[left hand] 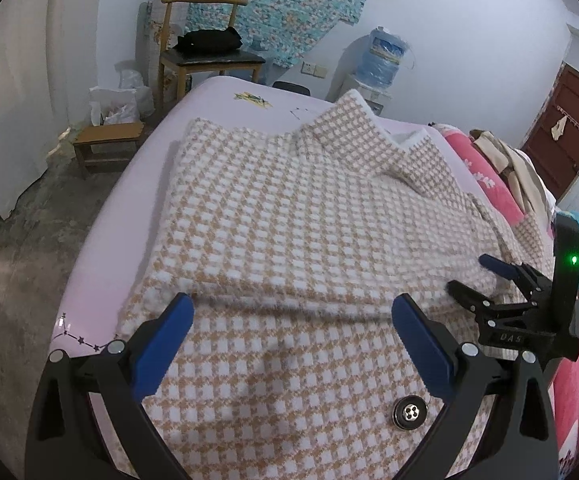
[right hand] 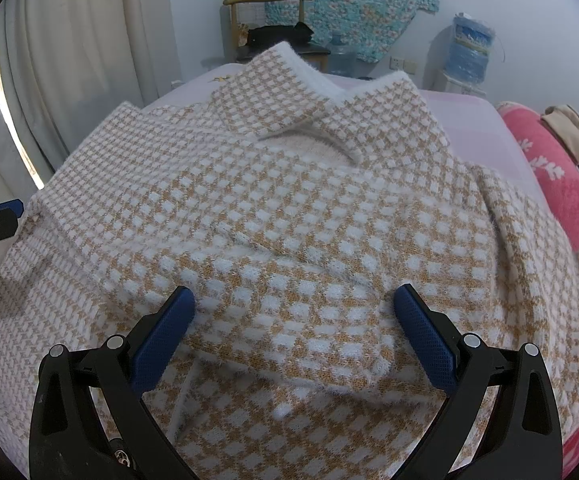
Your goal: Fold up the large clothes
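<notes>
Left tongs (left hand: 291, 344) and right tongs (right hand: 293, 338) both released, poised above the checked garment (left hand: 289, 220). Garment lies on the bed (left hand: 129, 216), sleeve apparently folded across it.

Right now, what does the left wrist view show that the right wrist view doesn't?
Only the left wrist view: a metal button on the checked garment, the bare floor, a low stool, a brown door, and the right gripper, open. Only the right wrist view: white curtains and the collar head-on. Both: the garment on the bed, the wooden chair, the water bottle.
</notes>
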Tool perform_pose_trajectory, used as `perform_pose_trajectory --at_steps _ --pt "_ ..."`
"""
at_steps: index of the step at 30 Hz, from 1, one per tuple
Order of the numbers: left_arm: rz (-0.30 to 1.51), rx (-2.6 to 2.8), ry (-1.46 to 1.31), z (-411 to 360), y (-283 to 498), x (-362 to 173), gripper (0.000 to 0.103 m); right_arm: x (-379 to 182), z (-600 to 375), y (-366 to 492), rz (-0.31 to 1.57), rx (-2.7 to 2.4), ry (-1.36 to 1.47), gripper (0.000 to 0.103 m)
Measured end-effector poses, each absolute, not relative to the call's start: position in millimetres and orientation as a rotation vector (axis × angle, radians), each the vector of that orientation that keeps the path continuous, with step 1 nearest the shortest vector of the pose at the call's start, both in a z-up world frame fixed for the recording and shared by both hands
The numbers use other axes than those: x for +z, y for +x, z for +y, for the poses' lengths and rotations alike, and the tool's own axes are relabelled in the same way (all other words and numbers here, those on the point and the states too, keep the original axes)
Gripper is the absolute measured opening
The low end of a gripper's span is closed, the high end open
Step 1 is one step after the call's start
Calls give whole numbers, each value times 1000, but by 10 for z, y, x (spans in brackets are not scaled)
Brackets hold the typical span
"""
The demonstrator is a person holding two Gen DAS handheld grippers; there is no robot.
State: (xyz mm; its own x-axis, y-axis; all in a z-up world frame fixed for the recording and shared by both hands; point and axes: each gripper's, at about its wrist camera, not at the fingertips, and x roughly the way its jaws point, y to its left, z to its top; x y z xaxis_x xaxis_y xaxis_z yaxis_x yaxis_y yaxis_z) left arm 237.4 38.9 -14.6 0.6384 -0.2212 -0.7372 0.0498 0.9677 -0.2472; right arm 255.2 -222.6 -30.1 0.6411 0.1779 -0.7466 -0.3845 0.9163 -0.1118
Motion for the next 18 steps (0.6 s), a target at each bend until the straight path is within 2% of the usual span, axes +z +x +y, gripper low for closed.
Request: perform_pose_trajectory --at_steps 10,18 --pt "861 -203 -188 276 2270 -121 98 -300 -2215 2550 816 324 -272 95" --pt "783 -170 -144 384 2280 -12 98 -307 -2223 2553 816 317 -273 95"
